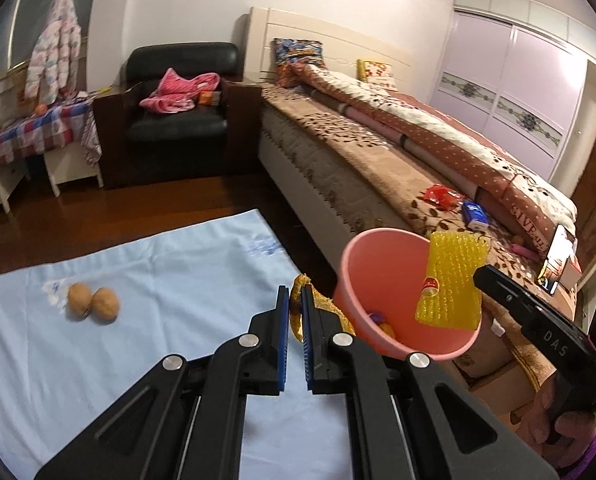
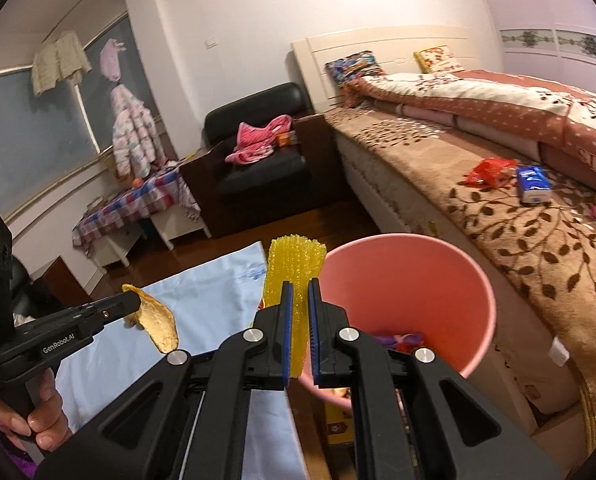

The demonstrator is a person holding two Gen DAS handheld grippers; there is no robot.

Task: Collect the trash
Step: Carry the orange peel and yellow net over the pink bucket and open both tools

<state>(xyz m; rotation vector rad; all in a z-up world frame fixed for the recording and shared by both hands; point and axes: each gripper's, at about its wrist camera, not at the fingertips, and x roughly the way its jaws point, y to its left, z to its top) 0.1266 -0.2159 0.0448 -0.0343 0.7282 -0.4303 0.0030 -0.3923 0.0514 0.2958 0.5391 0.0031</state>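
Observation:
A pink bin (image 1: pixel 378 280) stands beside the bed, with some trash at its bottom; it also shows in the right wrist view (image 2: pixel 450 280). My left gripper (image 1: pixel 295 300) is shut on a yellow-brown peel (image 1: pixel 298 312), held just left of the bin; the right wrist view shows the peel (image 2: pixel 157 320) in its tip. My right gripper (image 2: pixel 299 296) is shut on a yellow bubble-wrap piece (image 2: pixel 293 276). In the left wrist view that piece (image 1: pixel 454 280) hangs over the bin's right rim.
Two walnuts (image 1: pixel 93 302) lie on a light blue cloth (image 1: pixel 157 280) spread on the wooden floor. On the bed (image 1: pixel 338 140) lie a red wrapper (image 1: pixel 442 196), a blue packet (image 1: pixel 476 214) and a phone (image 1: pixel 560 258). A black armchair (image 1: pixel 181 92) stands behind.

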